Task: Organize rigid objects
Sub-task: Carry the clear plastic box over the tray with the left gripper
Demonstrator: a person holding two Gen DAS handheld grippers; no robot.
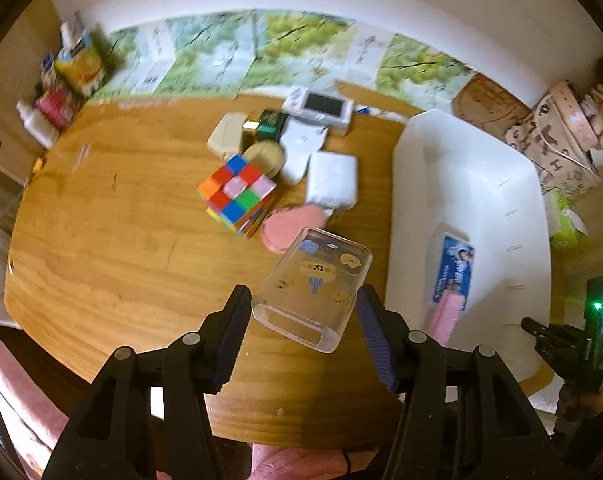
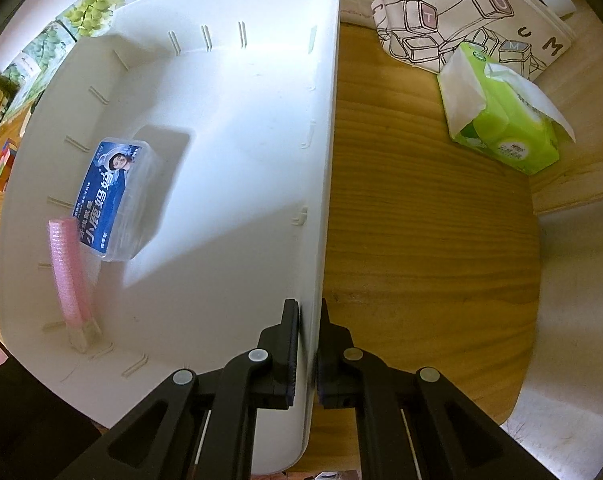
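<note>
My left gripper (image 1: 303, 316) is shut on a clear plastic box with cartoon stickers (image 1: 313, 286), held above the wooden table (image 1: 121, 248). Behind it lie a colour cube (image 1: 237, 194), a pink oval case (image 1: 291, 226) and several white items (image 1: 331, 182). A white bin (image 1: 481, 184) stands to the right. My right gripper (image 2: 310, 336) is shut on the bin's right wall (image 2: 321, 160). Inside the bin lie a blue-labelled clear box (image 2: 115, 196) and a pink comb (image 2: 69, 268).
A green tissue pack (image 2: 501, 120) and a printed canvas bag (image 2: 461, 12) sit right of the bin. Snack boxes (image 1: 69, 80) stand at the table's far left. Leaf-print paper (image 1: 261, 52) lines the wall. The table's front edge is close below my left gripper.
</note>
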